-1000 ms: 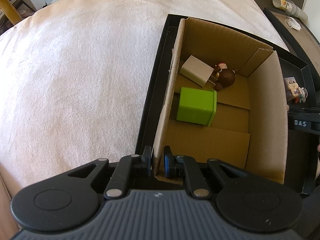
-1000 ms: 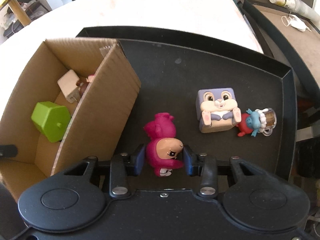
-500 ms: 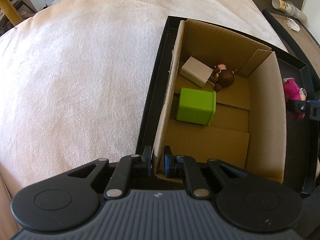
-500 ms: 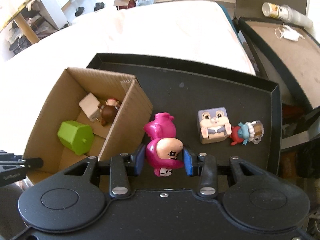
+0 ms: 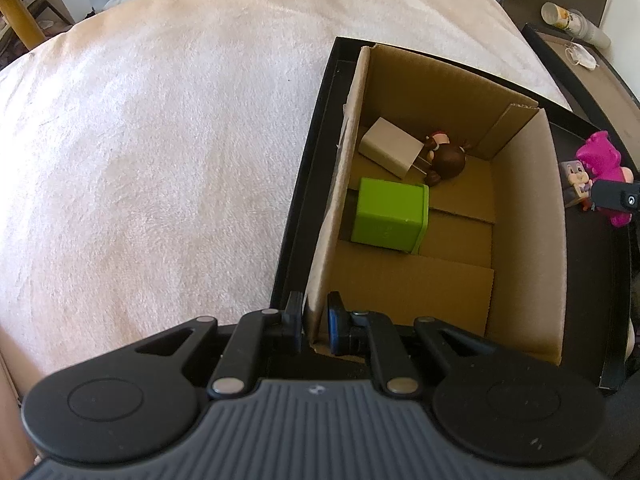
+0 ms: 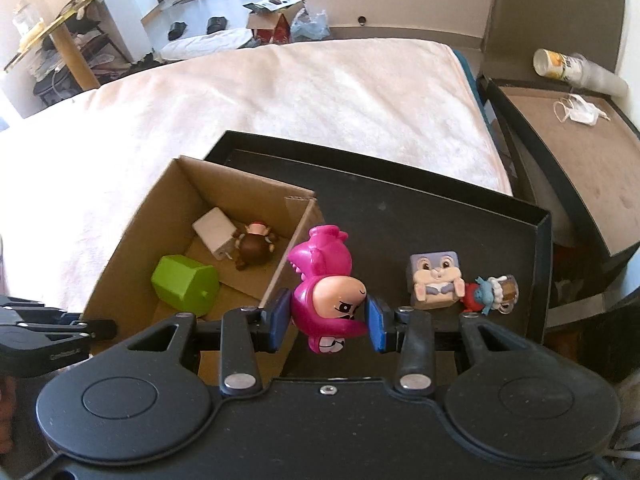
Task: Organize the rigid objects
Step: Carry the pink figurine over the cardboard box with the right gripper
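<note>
Two tongs, one per hand. Left tongs (image 5: 313,322): clenched on the near left wall of the cardboard box (image 5: 524,216), one finger outside the wall, one inside, at the box's near left corner. Right tongs (image 6: 327,318): grasping the pink figurine (image 6: 326,280) by its head, blue pads pressed to both sides; figurine held in the air above the box's right wall, body pointing away from the camera.

Cardboard box: open-topped, standing in the left part of a black tray (image 6: 546,240), against the tray's left edge. Contents, near to far:
- one green cube (image 5: 390,214), lying on the box floor by the left wall;
- one white charger block (image 5: 390,152), toward the far left corner, prongs pointing at the next item;
- one brown figurine (image 5: 446,160), touching the charger, by the far wall.

Black tray, right part, bare floor beyond the right tongs:
- one grey rabbit block (image 6: 436,280), face up, near the tray's right edge;
- one small blue-and-red figure with a mug (image 6: 490,290), just beside the rabbit block on its right.

Tray rests on a bed with a pale plush cover (image 5: 160,140), at the bed's right edge. Beyond the tray, to the far right: a second dark tray with a brown surface (image 6: 576,136), carrying a white face mask (image 6: 580,114) and a toppled cup stack (image 6: 576,70).
</note>
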A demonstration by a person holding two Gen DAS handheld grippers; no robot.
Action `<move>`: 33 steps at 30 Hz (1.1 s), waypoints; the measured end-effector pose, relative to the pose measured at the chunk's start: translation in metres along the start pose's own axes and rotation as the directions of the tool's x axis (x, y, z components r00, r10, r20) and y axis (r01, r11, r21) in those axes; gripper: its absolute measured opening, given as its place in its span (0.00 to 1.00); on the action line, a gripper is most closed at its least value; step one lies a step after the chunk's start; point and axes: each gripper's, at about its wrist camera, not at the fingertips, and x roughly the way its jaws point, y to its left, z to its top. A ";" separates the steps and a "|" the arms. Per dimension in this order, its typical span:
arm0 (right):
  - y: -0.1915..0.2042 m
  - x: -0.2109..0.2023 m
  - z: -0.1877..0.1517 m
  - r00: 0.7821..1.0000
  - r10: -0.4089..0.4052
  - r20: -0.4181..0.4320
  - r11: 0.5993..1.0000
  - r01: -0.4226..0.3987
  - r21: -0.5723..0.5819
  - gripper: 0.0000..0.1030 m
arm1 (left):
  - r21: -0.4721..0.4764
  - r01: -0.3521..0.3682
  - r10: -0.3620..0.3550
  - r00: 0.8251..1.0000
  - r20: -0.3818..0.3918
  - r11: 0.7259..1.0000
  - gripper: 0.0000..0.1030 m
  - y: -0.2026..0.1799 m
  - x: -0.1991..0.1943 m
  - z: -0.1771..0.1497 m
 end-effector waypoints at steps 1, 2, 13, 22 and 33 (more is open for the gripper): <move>0.002 -0.001 0.001 1.000 0.002 0.002 1.000 -0.002 -0.007 0.38 | 0.001 0.001 -0.001 1.000 0.002 1.000 0.11 0.000 0.000 0.000; 0.005 -0.003 0.002 1.000 0.002 0.005 1.000 -0.002 -0.014 0.38 | 0.001 0.003 -0.003 1.000 0.004 1.000 0.11 0.000 -0.001 0.000; 0.033 -0.005 0.014 1.000 0.007 0.018 0.998 -0.005 -0.063 0.38 | -0.005 0.025 -0.025 1.000 0.011 1.000 0.11 0.004 -0.002 -0.001; 0.048 0.004 0.019 1.000 -0.009 0.009 0.996 0.010 -0.092 0.38 | -0.014 0.046 -0.045 0.999 0.018 0.999 0.11 0.007 -0.002 -0.001; 0.063 0.027 0.025 1.000 -0.006 -0.006 0.993 0.005 -0.121 0.38 | -0.026 0.069 -0.069 0.998 0.011 0.997 0.11 0.012 0.000 0.000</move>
